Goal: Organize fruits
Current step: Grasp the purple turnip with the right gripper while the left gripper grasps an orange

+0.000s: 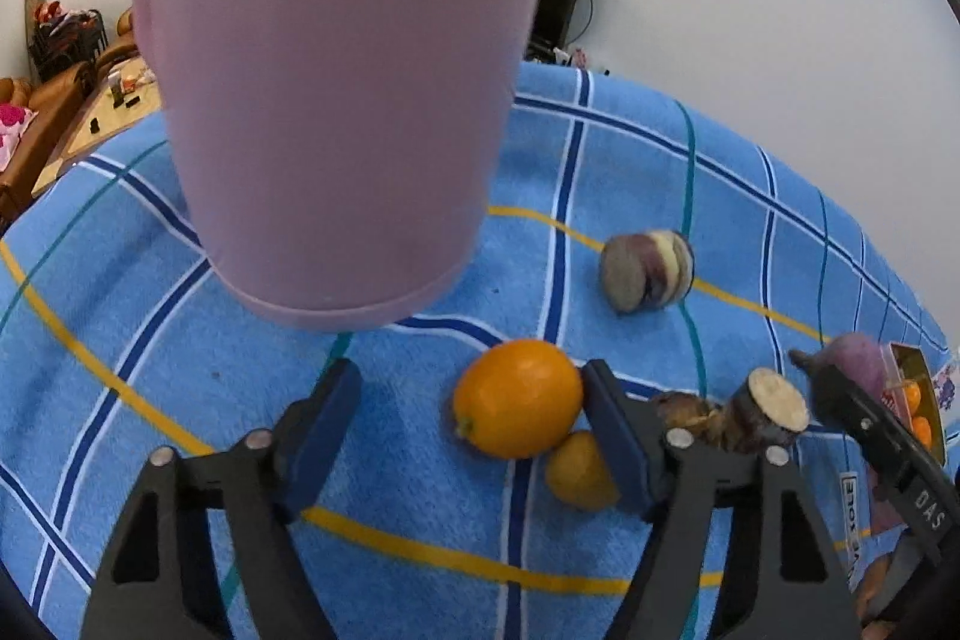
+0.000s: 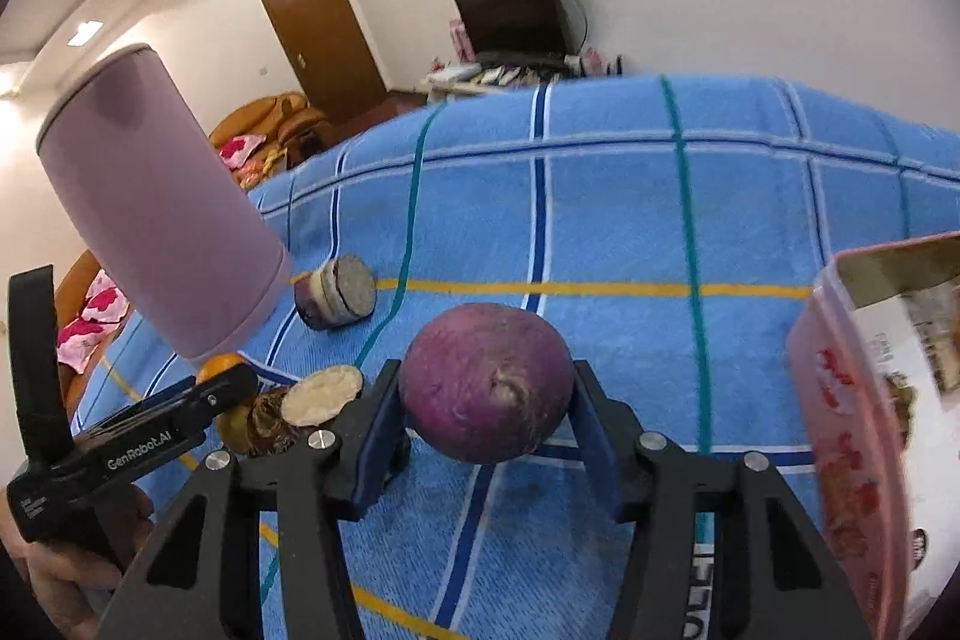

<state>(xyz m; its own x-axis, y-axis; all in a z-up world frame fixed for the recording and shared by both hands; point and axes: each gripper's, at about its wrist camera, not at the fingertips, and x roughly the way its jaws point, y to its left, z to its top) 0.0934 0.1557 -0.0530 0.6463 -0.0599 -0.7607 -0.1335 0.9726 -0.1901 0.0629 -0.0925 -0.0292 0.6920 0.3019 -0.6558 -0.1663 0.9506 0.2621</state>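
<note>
My left gripper point(image 1: 471, 403) is open above the blue checked cloth point(image 1: 180, 400). A large orange point(image 1: 517, 397) lies between its fingers, against the right finger point(image 1: 612, 436). A smaller orange point(image 1: 579, 472) lies just behind it. My right gripper point(image 2: 480, 406) is shut on a round purple fruit point(image 2: 485, 382) and holds it a little above the cloth point(image 2: 600, 220); this fruit also shows in the left wrist view point(image 1: 852, 358). A sliced purple fruit point(image 1: 648, 269) lies farther off, also in the right wrist view point(image 2: 337, 291). A cut brown piece point(image 1: 765, 409) lies by the oranges.
A tall pink cylinder container point(image 1: 336, 88) stands on the cloth just ahead of my left gripper, also in the right wrist view point(image 2: 156, 214). A pink printed box point(image 2: 870, 400) stands open at the right. The cloth's far edge drops off to the room behind.
</note>
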